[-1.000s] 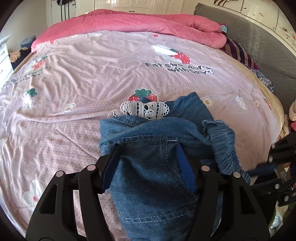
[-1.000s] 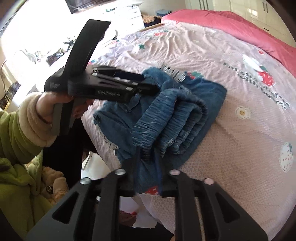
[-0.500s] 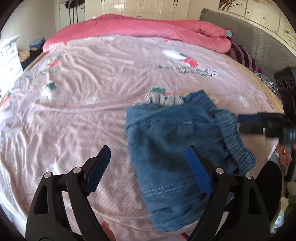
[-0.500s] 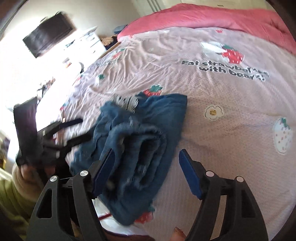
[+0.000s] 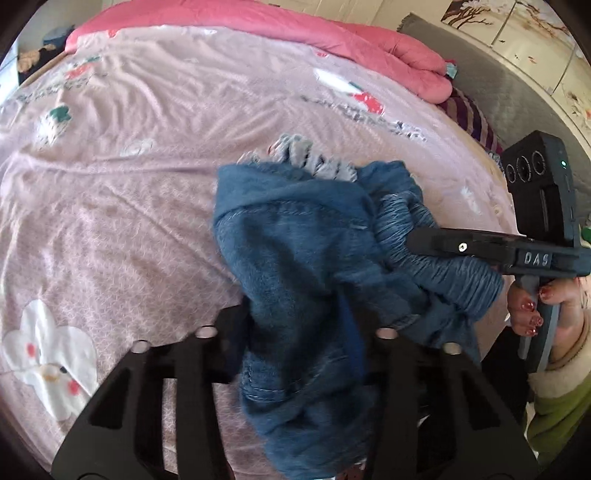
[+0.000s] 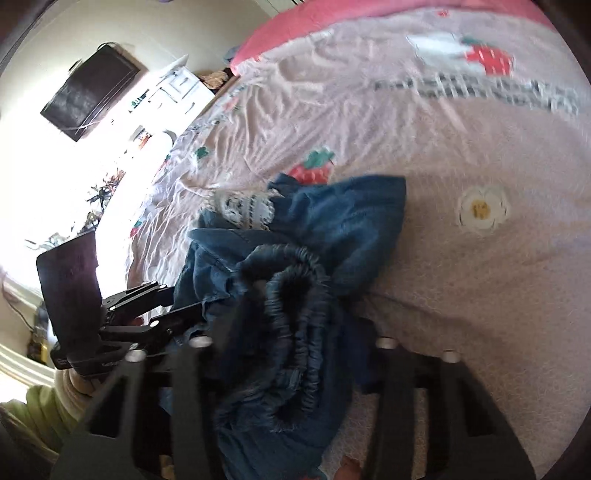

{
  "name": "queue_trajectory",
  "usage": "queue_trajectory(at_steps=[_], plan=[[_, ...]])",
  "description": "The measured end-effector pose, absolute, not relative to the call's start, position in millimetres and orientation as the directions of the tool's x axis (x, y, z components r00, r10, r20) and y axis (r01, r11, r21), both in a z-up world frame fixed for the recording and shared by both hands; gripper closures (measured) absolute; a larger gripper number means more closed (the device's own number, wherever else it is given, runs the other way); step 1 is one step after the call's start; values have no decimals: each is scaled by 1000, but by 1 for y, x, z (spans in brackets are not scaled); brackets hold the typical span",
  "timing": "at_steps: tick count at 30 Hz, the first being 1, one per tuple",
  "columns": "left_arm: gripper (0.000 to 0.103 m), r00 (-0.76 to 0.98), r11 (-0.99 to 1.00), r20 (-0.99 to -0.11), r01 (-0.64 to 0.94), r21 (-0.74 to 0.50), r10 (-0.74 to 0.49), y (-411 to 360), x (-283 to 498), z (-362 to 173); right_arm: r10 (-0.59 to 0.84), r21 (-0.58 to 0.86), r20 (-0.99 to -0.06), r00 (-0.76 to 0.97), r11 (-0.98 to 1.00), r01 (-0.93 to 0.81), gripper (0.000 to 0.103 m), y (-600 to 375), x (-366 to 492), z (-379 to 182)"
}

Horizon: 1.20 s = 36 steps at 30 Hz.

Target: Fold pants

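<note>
Folded blue denim pants (image 5: 295,229) with a white lace trim (image 5: 317,162) lie bunched near the front edge of the pink bed. My left gripper (image 5: 295,314) is closing its jaws, and a thick fold of denim fills the gap and is pinched between them. In the right wrist view the pants (image 6: 351,221) show their gathered elastic waistband (image 6: 295,266). My right gripper (image 6: 306,306) is also closing, with the waistband squeezed between its fingers. From the left wrist view the right gripper (image 5: 413,240) reaches in from the right onto the waistband. The left gripper (image 6: 192,306) enters from the left.
The strawberry-print sheet (image 5: 110,184) spreads wide to the left and far side. A pink quilt (image 5: 258,22) lies at the far end, with a striped cushion (image 5: 469,118) and a grey headboard (image 5: 480,85) at right. A wall TV (image 6: 88,96) and a white dresser (image 6: 181,85) stand beyond the bed.
Half a second ago both grippers stood wide open over the flat pile. Now both have dropped in and narrowed on the denim, which is bunched up and rumpled.
</note>
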<state>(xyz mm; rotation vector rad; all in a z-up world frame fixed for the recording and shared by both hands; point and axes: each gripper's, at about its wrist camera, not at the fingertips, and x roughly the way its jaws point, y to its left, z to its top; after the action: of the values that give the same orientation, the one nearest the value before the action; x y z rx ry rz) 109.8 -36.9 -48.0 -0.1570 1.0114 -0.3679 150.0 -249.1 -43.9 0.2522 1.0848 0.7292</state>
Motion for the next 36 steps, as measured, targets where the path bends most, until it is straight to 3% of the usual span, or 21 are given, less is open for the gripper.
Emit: queue_trajectory(at_steps=[2, 9, 15, 17, 19, 21, 23, 36], plan=[[84, 503, 928, -780, 234, -291, -372, -37, 113, -34, 647, 486, -699, 306, 743, -460, 71, -244, 147, -25], [84, 629, 956, -720, 224, -191, -292, -27, 142, 12, 637, 412, -644, 424, 755, -510, 71, -226, 184, 20], [83, 601, 976, -771, 178, -127, -210, -21, 178, -19, 584, 406, -709, 396, 797, -448, 69, -212, 232, -19], [75, 589, 983, -791, 158, -90, -167, -17, 181, -35, 546, 390, -750, 373, 821, -417, 62, -209, 238, -39], [56, 599, 988, -789, 140, -70, -140, -15, 177, -42, 540, 391, -751, 380, 828, -403, 52, -215, 237, -48], [51, 606, 990, -784, 125, -72, -134, -9, 168, -45, 515, 377, -761, 394, 846, -378, 34, -223, 236, -50], [44, 612, 991, -781, 103, -79, -126, -5, 166, -43, 508, 378, -762, 402, 853, -361, 33, -231, 232, -50], [35, 683, 995, -725, 79, -55, -94, -7, 129, -6, 421, 251, -721, 550, 899, -360, 26, -245, 180, 1]])
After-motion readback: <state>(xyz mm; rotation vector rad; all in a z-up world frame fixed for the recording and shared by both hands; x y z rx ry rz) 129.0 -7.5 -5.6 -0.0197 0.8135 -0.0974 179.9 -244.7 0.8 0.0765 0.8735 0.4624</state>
